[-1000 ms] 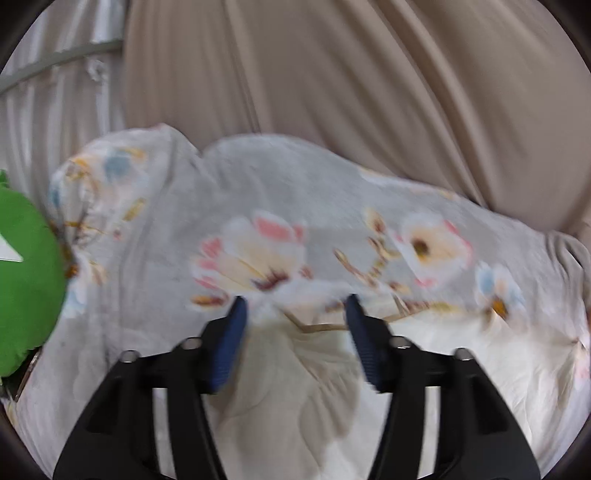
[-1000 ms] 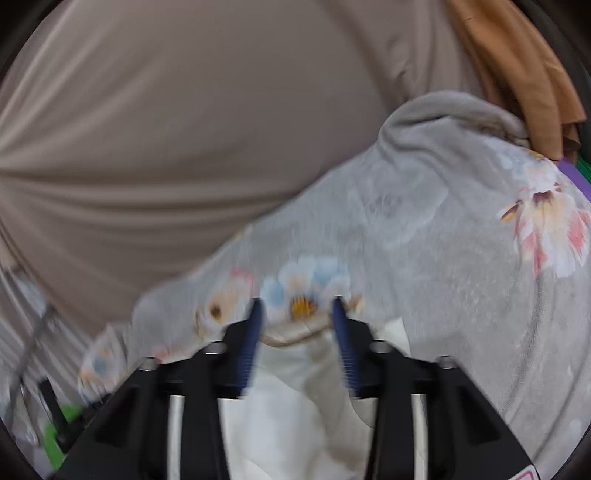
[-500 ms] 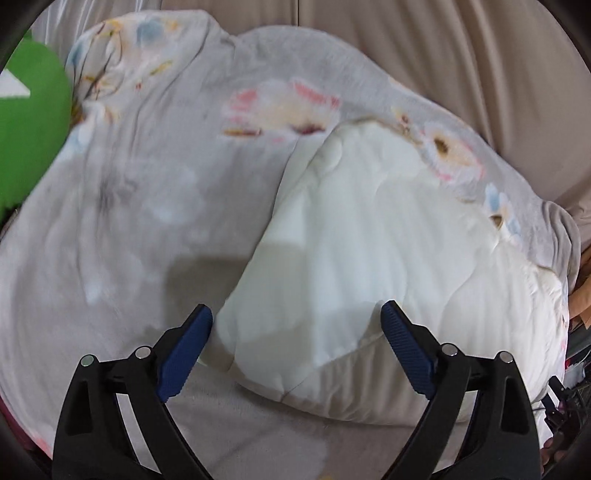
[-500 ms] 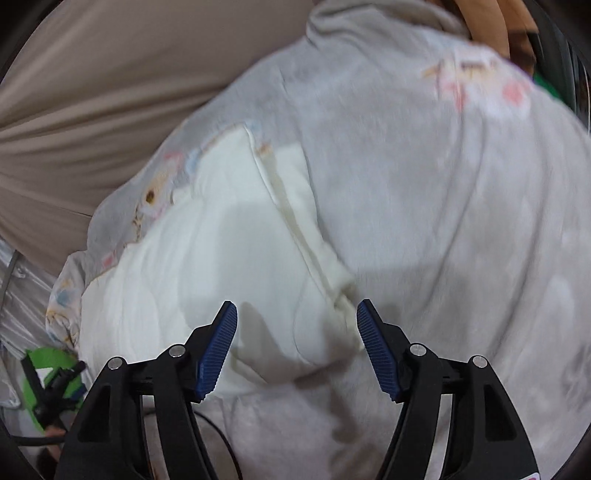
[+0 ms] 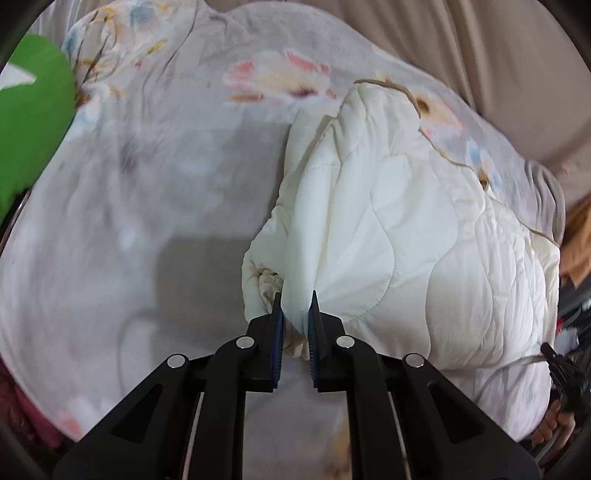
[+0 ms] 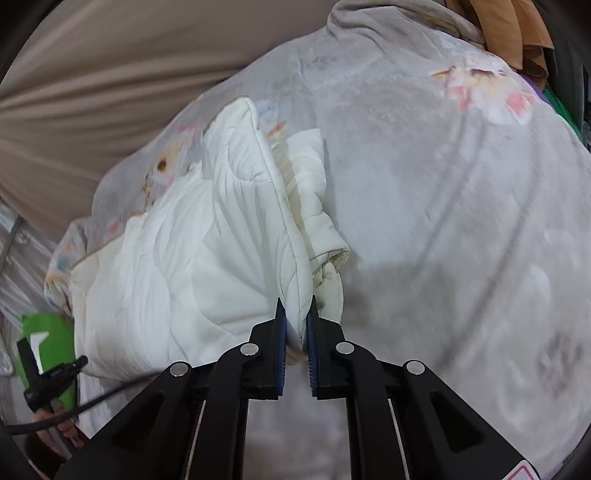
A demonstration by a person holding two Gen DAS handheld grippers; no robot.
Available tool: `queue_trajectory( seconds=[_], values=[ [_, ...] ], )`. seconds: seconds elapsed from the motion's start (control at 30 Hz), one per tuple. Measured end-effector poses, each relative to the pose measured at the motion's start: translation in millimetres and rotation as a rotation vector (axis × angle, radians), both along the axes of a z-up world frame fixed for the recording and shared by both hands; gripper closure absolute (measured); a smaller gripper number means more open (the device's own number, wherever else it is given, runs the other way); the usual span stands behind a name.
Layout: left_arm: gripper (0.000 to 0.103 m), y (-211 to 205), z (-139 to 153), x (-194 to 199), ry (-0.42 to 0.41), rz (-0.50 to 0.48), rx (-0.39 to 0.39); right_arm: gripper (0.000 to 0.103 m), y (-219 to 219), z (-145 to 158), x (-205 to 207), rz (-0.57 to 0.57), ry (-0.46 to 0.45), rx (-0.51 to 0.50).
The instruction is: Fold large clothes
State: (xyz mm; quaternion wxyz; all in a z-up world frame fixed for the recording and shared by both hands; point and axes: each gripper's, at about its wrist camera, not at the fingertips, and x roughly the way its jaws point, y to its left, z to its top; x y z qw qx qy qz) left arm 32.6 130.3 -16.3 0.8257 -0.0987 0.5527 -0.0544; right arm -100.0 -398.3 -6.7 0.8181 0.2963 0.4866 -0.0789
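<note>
The white quilted comforter lies folded on the grey floral blanket, its long axis running between the two tools: the left gripper is clenched on its near-left corner and the right gripper on its near-right corner, each corner directly ahead of its fingers. Both arms are judged equally near, so the next fold carries both corners forward toward the beige curtain. A green object at the left and orange fabric at the right lie well apart from the fold path.

Soft even light, shadow under jaws, fisheye-bent edges, slight motion blur.
</note>
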Motion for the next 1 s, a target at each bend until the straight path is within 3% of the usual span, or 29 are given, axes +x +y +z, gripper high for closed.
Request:
queue_trajectory(
  seconds=[0.17, 0.3, 0.37, 0.4, 0.47, 0.53, 0.57, 0.7, 0.77, 0.8, 0.83, 0.87, 0.93, 1.0],
  values=[
    [0.092, 8, -14, -65, 0.130, -0.029, 0.018, 0.094, 6, -10, -66, 0.023, 0.125, 0.005],
    [0.086, 9, -1, -77, 0.088, 0.015, 0.016, 0.082, 7, -14, -77, 0.037, 0.181, -0.025],
    [0.084, 6, 29, -65, -0.015, 0.044, -0.006, 0.080, 3, 5, -67, 0.006, 0.125, -0.046],
    [0.081, 4, 41, -58, -0.065, 0.038, -0.026, 0.078, -1, 20, -59, -0.012, 0.055, -0.051],
    [0.046, -8, 66, -32, -0.156, 0.011, -0.037, 0.052, -7, 44, -37, -0.030, -0.053, -0.067],
    [0.032, -18, 73, -8, -0.209, 0.010, -0.053, 0.044, -10, 52, -11, -0.029, -0.103, -0.090],
    [0.028, -23, 70, 7, -0.210, 0.006, -0.063, 0.041, -12, 50, 5, -0.027, -0.109, -0.090],
    [0.026, -46, 29, 65, -0.110, -0.021, -0.057, 0.039, -17, 21, 59, -0.064, -0.046, -0.088],
    [0.032, -54, 14, 78, -0.064, -0.016, -0.030, 0.042, -21, 4, 76, -0.060, -0.013, -0.067],
    [0.042, -54, 8, 82, -0.061, -0.018, -0.030, 0.052, -17, 0, 81, -0.039, -0.012, -0.058],
    [0.060, -55, 5, 84, -0.059, -0.023, -0.028, 0.084, -15, -1, 85, -0.019, -0.010, -0.058],
    [0.082, -57, 5, 84, -0.056, -0.032, -0.032, 0.091, -12, 2, 87, -0.007, -0.022, -0.055],
    [0.092, -54, 17, 85, -0.090, -0.026, -0.070, 0.094, -6, 29, 85, 0.000, -0.132, -0.089],
    [0.095, -49, 34, 86, -0.144, -0.014, -0.103, 0.095, -2, 58, 85, 0.003, -0.229, -0.114]
  ],
)
